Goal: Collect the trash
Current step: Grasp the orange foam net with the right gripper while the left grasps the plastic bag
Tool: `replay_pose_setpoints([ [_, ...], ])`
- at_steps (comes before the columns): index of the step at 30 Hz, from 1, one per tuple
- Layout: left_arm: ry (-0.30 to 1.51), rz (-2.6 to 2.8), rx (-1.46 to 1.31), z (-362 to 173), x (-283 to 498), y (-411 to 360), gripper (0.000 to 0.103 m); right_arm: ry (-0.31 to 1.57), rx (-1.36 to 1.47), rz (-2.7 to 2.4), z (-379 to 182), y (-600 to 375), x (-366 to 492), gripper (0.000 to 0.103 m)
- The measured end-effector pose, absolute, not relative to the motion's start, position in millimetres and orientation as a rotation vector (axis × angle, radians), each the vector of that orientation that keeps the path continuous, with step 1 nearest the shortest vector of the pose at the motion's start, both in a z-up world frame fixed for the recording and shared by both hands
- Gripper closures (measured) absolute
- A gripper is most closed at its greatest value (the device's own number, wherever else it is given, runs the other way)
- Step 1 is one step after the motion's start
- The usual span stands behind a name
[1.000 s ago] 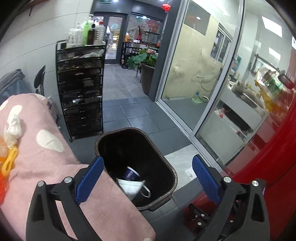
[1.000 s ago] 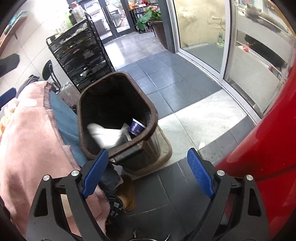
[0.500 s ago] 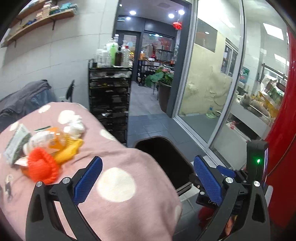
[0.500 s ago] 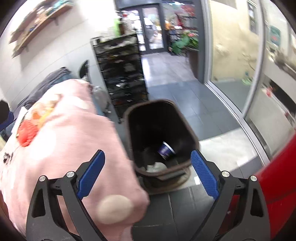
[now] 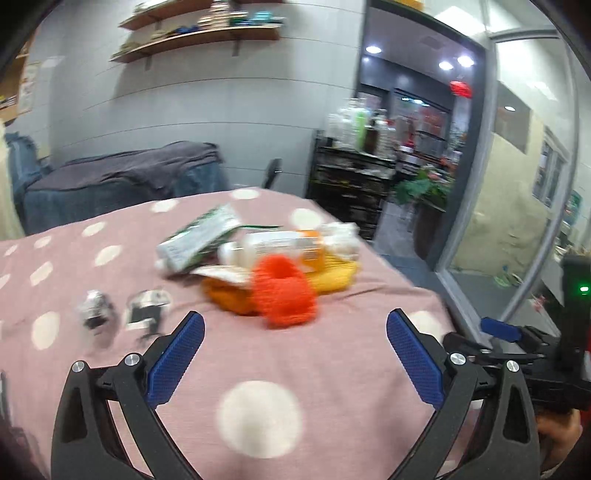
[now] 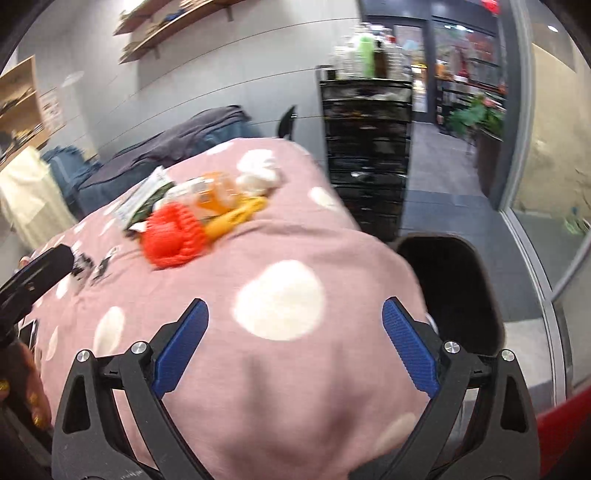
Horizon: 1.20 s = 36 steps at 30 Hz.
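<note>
Step in hand, by my reading: reaching for the next piece of trash. Left gripper (image 5: 295,334) spread wide, holding nothing; right gripper (image 6: 295,325) likewise wide and empty. Trash pile (image 5: 266,258) lies ahead of the left fingers, well apart from them: red knit item (image 5: 284,291) nearest, orange bottle (image 5: 284,243), green-white packet (image 5: 199,236), tissue (image 6: 258,173). Two small dark scraps (image 5: 122,314) sit just beyond the left fingertip. Next move needs one gripper brought down over a single item, then closed. Bin (image 6: 450,291) stands right of the right fingers, beside the cloth (image 5: 258,369).

Surface: pink polka-dot cloth, soft and rumpled. Room: grey wall, shelves (image 5: 199,33), black rack (image 6: 365,140), glass door (image 5: 517,206). Frames blurred.
</note>
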<state>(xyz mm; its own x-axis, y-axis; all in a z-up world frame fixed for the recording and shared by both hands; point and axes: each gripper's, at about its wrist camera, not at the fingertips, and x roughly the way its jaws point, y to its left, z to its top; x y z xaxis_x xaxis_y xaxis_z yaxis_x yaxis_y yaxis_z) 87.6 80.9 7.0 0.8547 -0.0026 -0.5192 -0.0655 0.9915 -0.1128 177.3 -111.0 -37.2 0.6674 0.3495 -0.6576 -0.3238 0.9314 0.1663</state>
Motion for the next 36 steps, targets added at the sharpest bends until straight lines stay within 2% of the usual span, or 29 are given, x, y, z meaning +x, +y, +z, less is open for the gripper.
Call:
replay_pose_setpoints([
  [10,0.609,0.338,-0.193,-14.2,82.9,196.4,0.006,0.807,-0.091,0.577,-32.3,-8.1,198.3,0.009],
  [17,0.753,0.393,-0.267,-41.8,109.3,250.3,0.006,0.876,-0.179,0.573,-42.1,52.4,237.9,0.009],
  [21,0.775,0.365,-0.307,-50.5,123.8,258.8,0.010,0.919,-0.230,0.528,-54.6,73.7,262.6,0.009],
  [23,0.787,0.377,-0.289,-53.9,129.0,259.1,0.018,0.924,-0.248,0.505,-58.4,78.0,269.2,0.009],
  [24,0.795,0.382,-0.289,-56.4,131.5,259.6,0.029,0.926,-0.255,0.504,-59.8,80.0,271.3,0.012],
  [25,0.798,0.380,-0.300,-58.8,133.2,261.1,0.039,0.930,-0.258,0.506,-61.0,81.5,273.3,0.022],
  [27,0.806,0.365,-0.341,-62.9,133.9,264.2,0.047,0.941,-0.256,0.509,-64.1,83.0,274.9,0.036],
  [28,0.798,0.368,-0.354,-63.5,132.3,265.0,0.048,0.943,-0.252,0.515,-64.9,82.3,275.0,0.046],
  [30,0.785,0.371,-0.363,-62.2,128.7,263.6,0.051,0.945,-0.244,0.522,-66.3,80.1,273.0,0.058],
  [34,0.753,0.357,-0.370,-55.5,119.2,257.0,0.052,0.924,-0.192,0.561,-60.2,71.5,264.9,0.068],
  [36,0.727,0.348,-0.370,-49.9,114.2,251.3,0.052,0.902,-0.175,0.574,-54.5,67.7,259.1,0.070],
])
